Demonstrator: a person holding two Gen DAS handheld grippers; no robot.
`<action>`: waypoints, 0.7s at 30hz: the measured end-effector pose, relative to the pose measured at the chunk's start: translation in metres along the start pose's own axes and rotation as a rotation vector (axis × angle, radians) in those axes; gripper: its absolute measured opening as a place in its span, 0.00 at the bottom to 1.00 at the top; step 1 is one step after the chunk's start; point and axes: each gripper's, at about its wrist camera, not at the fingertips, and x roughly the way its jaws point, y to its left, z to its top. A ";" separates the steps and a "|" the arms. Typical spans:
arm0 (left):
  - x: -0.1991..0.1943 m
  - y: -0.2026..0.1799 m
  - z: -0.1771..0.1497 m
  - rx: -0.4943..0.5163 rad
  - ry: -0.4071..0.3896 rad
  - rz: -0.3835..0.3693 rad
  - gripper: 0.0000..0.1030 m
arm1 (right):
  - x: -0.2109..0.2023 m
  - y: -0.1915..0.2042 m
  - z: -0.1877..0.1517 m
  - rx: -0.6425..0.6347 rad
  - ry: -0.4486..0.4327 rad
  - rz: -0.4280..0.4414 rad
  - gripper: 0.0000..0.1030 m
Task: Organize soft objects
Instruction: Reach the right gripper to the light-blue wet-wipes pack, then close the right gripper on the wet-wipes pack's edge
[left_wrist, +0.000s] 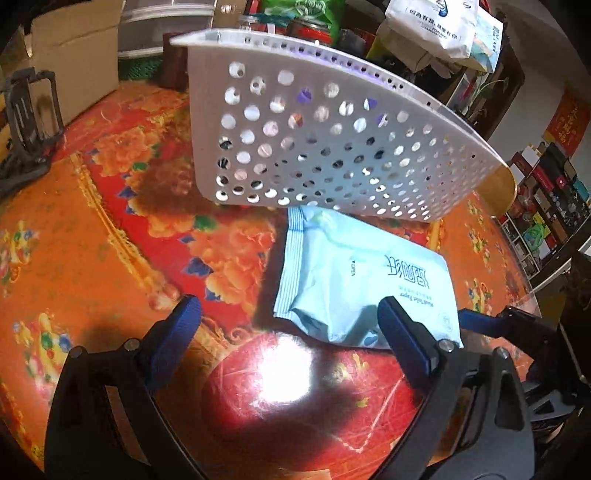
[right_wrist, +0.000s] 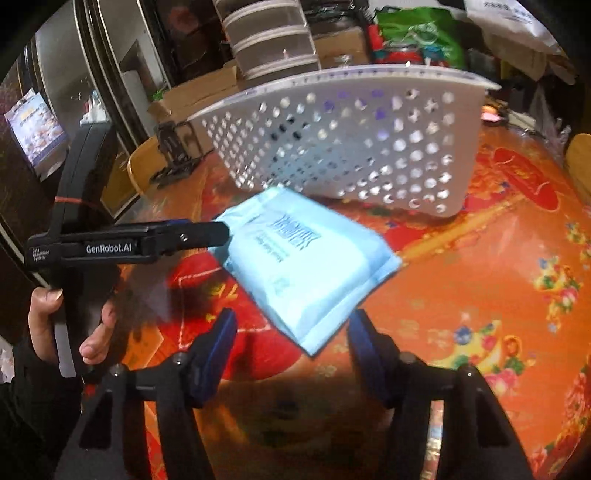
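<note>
One pale blue wipes pack (left_wrist: 354, 284) lies flat on the table (left_wrist: 92, 258), just before one white holed basket (left_wrist: 332, 147). Two grippers flank it. The left gripper (left_wrist: 290, 314) is spread wide, the right gripper (right_wrist: 291, 328) half spread, both gripping nothing. Only the right view shows a hand (right_wrist: 66, 328).

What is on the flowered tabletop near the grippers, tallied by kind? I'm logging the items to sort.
Light blue soft wipes pack: 1
White perforated plastic basket: 1
Black stand at the table's far edge: 1
Total: 3
</note>
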 end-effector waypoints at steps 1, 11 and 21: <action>0.004 0.001 0.000 -0.003 0.012 -0.004 0.91 | 0.002 0.001 0.001 -0.002 0.007 -0.003 0.55; 0.011 -0.014 0.000 0.051 0.027 -0.036 0.71 | 0.005 -0.003 0.004 -0.029 0.027 -0.046 0.40; 0.008 -0.026 -0.005 0.055 0.041 -0.126 0.37 | 0.008 0.004 0.005 -0.071 0.035 -0.053 0.26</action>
